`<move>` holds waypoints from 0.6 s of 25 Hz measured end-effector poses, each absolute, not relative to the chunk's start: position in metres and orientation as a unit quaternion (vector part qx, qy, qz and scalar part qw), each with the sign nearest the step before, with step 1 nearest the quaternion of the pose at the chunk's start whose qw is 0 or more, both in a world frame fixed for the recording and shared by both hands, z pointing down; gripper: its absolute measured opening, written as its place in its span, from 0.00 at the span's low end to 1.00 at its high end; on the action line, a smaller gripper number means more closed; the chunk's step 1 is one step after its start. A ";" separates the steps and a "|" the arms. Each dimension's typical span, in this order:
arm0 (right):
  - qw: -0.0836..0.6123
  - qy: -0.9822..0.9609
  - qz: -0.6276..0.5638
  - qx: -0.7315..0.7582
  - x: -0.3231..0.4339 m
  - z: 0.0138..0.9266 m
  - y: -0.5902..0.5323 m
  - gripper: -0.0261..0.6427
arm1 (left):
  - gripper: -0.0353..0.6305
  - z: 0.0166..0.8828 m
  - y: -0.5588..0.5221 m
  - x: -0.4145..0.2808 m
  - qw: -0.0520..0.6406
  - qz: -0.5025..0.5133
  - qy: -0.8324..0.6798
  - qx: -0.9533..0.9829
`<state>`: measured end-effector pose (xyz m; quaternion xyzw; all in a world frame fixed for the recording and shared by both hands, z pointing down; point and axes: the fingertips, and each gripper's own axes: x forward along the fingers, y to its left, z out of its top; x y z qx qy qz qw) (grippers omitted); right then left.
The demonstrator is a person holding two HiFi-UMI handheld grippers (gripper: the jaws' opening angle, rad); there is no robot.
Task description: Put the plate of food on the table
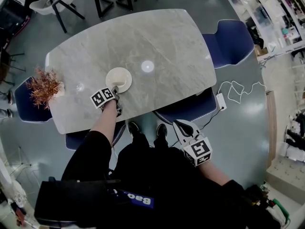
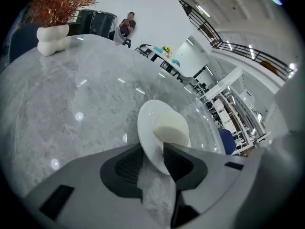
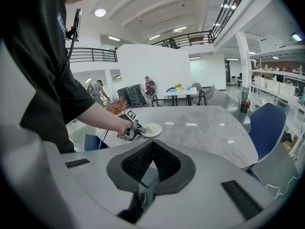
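A white plate [image 1: 118, 78] with a pale round piece of food [image 2: 170, 125] lies flat on the grey marble table [image 1: 167, 42], near its front edge. My left gripper [image 1: 114, 92] reaches over that edge to the plate's near rim. In the left gripper view the rim [image 2: 147, 142] sits between the jaws of the left gripper [image 2: 152, 149], which stand apart with bare table showing between the pads. My right gripper [image 1: 180, 127] hangs off the table by the person's right side, its jaws together on nothing. The right gripper view shows the plate [image 3: 151, 129] and the left gripper [image 3: 128, 128] ahead.
A white vase of dried reddish plants [image 1: 45, 86] stands at the table's left end. Blue chairs sit at the right end [image 1: 228, 42] and tucked under the front edge [image 1: 190, 106]. A white cable [image 1: 236, 89] lies on the floor to the right.
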<state>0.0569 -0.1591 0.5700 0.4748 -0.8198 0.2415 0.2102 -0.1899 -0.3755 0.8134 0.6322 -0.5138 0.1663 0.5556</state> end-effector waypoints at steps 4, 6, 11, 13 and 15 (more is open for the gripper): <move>0.214 -0.817 0.238 0.479 0.062 0.570 -0.156 0.06 | 0.25 0.814 -0.372 -0.193 0.545 0.199 -0.514 0.632; 0.213 -0.818 0.238 0.479 0.062 0.570 -0.155 0.06 | 0.25 0.813 -0.373 -0.195 0.535 0.219 -0.512 0.635; 0.209 -0.820 0.235 0.478 0.063 0.568 -0.150 0.06 | 0.26 0.814 -0.366 -0.201 0.536 0.233 -0.507 0.633; 0.209 -0.821 0.233 0.478 0.065 0.567 -0.147 0.06 | 0.26 0.815 -0.362 -0.202 0.543 0.234 -0.504 0.630; 0.210 -0.821 0.231 0.478 0.066 0.565 -0.144 0.06 | 0.26 0.816 -0.360 -0.203 0.546 0.236 -0.501 0.629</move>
